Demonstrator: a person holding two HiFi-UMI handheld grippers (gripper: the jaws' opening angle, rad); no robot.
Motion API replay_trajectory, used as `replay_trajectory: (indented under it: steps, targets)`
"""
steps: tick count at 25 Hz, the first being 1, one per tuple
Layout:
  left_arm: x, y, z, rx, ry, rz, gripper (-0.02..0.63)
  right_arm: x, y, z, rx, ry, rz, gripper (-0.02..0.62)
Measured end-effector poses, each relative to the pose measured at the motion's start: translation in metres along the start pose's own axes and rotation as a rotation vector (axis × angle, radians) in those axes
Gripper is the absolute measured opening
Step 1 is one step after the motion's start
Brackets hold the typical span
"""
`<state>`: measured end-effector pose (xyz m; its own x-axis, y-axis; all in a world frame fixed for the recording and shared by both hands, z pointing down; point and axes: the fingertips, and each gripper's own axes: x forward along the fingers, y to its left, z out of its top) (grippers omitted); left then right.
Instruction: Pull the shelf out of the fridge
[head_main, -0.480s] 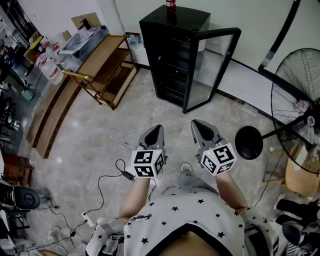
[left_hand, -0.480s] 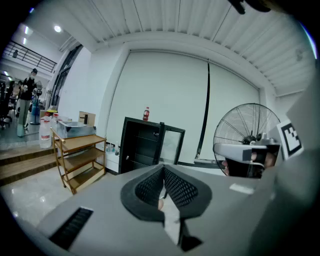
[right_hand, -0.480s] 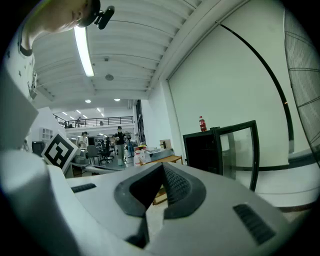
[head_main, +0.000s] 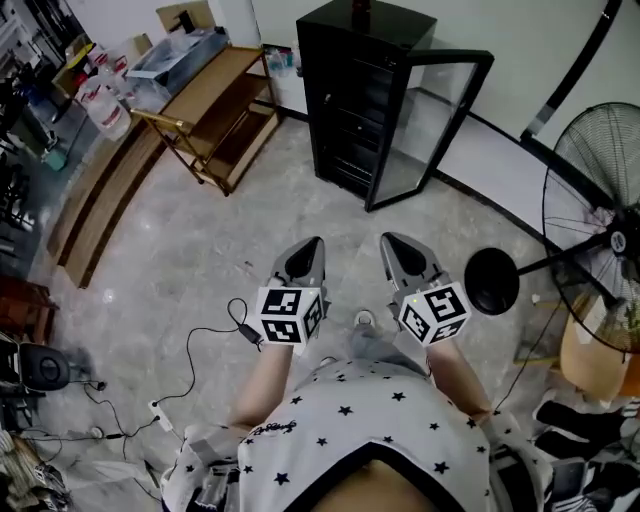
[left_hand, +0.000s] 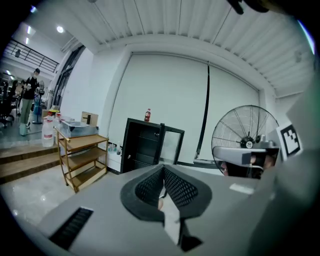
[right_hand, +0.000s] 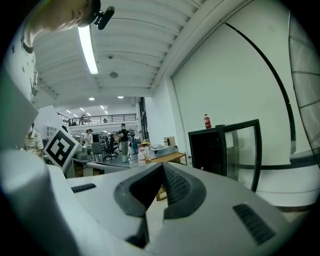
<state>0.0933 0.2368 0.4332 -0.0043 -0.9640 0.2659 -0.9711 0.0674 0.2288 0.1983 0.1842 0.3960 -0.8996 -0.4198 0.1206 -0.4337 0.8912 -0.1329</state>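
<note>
The left gripper (head_main: 313, 245) and right gripper (head_main: 390, 242), mesh-textured jaws pressed together, face the boxy black glass-doored fridge (head_main: 360, 95)

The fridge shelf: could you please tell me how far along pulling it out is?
Done: the door of the fridge stands open. In hand: nothing; the left gripper and right gripper are both shut and empty, held well short of the fridge. Left: walk up, grip a shelf inside, and pull it out.

Left tool (head_main: 308, 250) and right tool (head_main: 395, 248) level, jaws together
</note>
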Motion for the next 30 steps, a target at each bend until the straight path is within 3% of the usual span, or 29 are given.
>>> replay_trajectory:
  steps: [8,17,30]
  targets:
    - [0.014,0.009,0.007,-0.054,-0.024,0.025,0.012,0.017,-0.008,0.011,-0.021,-0.02,0.064,-0.008]
    - [0.071,0.009,0.018,-0.112,-0.031,0.052,0.012,0.041,-0.062,0.027,-0.008,-0.036,0.098,-0.006]
    - [0.146,0.014,0.031,-0.152,-0.033,0.087,0.012,0.081,-0.123,0.018,0.006,0.009,0.143,-0.006]
